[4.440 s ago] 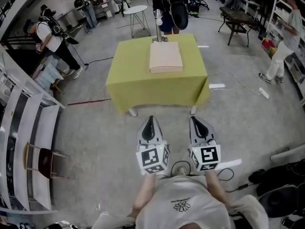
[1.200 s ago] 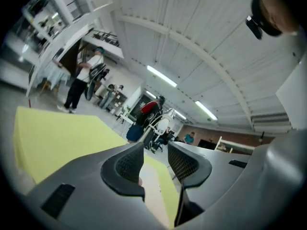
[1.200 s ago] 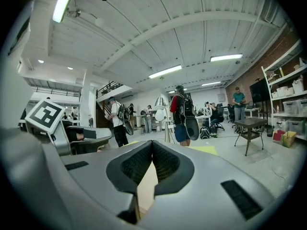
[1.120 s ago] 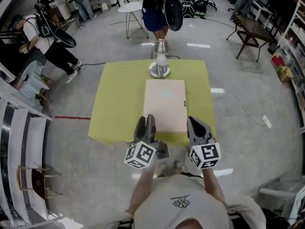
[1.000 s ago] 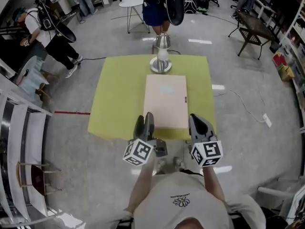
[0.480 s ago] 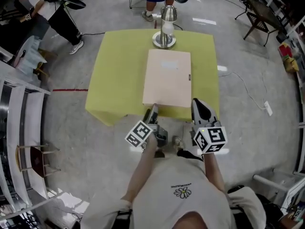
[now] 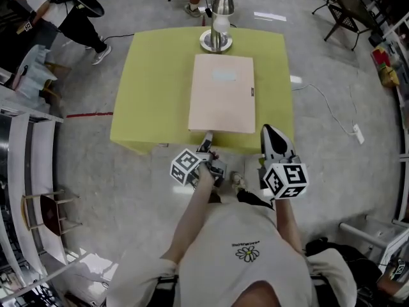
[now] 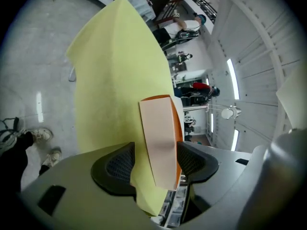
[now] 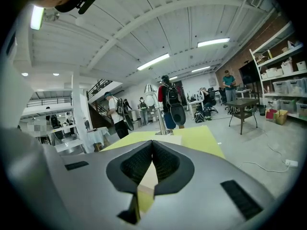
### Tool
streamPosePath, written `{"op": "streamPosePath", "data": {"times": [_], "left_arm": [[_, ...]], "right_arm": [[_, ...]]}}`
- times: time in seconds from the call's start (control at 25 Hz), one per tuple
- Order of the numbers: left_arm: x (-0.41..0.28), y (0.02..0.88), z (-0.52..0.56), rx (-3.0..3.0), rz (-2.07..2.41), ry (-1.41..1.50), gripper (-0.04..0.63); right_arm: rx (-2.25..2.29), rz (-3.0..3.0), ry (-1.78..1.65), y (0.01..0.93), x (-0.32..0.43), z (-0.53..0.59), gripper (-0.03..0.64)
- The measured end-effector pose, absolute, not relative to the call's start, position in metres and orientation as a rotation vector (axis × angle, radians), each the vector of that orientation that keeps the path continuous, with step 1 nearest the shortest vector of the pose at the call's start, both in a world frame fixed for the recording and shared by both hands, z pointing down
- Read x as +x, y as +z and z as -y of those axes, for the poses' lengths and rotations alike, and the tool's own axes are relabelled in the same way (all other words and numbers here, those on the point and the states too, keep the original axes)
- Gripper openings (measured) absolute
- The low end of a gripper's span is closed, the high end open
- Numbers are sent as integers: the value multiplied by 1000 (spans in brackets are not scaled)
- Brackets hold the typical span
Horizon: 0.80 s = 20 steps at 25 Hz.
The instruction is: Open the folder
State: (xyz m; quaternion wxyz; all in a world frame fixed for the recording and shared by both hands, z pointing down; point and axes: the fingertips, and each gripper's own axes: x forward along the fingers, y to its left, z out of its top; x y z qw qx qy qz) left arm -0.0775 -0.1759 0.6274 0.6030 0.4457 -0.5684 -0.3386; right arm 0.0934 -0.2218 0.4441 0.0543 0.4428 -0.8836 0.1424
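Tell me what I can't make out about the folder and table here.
Folder contents: all views, the closed cover hides them.
Folder label print: head view, too small.
Table legs: head view, the yellow cloth covers them.
Left gripper, jaws closing around the folder's near edge: left gripper view, touch unclear.

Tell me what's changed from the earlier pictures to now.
The person walked up to the table. The left tongs rolled over and dropped to the near edge of the folder, which now sits between their closing jaws, not yet gripped. The right tongs stayed shut and empty beside them. The folder is still closed and flat, the lamp behind it unmoved.
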Motion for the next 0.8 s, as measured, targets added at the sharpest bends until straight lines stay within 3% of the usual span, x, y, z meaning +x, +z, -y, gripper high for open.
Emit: {"op": "streamPosePath", "data": {"times": [0.64,0.8], "left_arm": [[-67,630,187,975,1157,-901,245],[-71,631,189,1039,1221,-832,245]], "right_arm": [[1355,2634,478,460,99,211,12],[1242,2648,756,483,86,211,14]]}}
